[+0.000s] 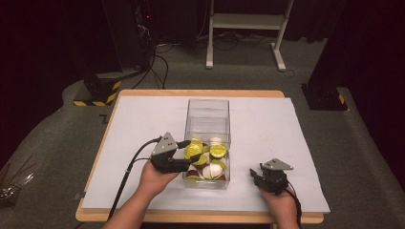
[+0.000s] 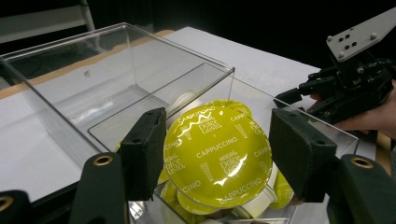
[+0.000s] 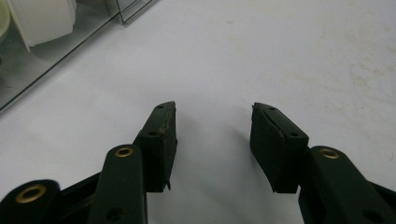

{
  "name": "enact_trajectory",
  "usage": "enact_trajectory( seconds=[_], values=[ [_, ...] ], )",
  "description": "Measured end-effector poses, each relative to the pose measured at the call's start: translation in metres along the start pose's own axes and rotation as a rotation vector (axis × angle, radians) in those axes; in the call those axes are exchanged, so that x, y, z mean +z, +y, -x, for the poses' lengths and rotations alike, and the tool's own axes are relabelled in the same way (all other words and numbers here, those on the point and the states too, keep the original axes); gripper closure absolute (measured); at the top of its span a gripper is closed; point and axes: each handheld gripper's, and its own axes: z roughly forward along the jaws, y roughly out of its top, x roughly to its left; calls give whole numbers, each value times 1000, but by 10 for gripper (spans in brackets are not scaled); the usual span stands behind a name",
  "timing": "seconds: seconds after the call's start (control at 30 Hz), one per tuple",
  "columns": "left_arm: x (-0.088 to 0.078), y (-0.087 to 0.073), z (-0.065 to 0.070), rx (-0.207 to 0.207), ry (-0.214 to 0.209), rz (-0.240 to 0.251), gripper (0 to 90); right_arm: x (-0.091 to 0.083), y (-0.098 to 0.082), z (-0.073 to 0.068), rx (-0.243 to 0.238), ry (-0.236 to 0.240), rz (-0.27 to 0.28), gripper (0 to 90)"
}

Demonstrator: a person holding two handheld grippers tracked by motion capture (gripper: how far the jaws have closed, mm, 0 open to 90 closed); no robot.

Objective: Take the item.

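A yellow-lidded Cappuccino coffee capsule (image 2: 217, 156) is held between the pads of my left gripper (image 2: 219, 122), which is shut on it. It hangs over the near end of a clear plastic box (image 1: 208, 102) that holds several yellow and white capsules (image 1: 213, 160). In the high view the left gripper (image 1: 190, 152) reaches in from the box's left side with the capsule (image 1: 193, 149). My right gripper (image 1: 253, 173) rests low on the white mat to the right of the box. Its jaws (image 3: 214, 109) stand open, with nothing between them.
The box's far half (image 2: 116, 74) holds nothing. A white mat (image 1: 267, 124) covers the wooden table (image 1: 200, 93). The box's corner with a white capsule (image 3: 42, 18) lies ahead-left of the right gripper. The right gripper (image 2: 299, 95) faces the box's far side.
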Motion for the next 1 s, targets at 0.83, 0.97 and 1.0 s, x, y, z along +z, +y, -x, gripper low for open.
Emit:
enact_trajectory(
  seconds=[0.83,0.97,1.0],
  values=[
    [-31,-17,-29,-54,68,37,382,0,0,0,1,-1,-1,507],
    [-36,-24,-35,-67,84,38,382,0,0,0,1,-2,-1,507],
    [-36,-25,-36,-68,86,36,382,0,0,0,1,-2,-1,507]
  ],
)
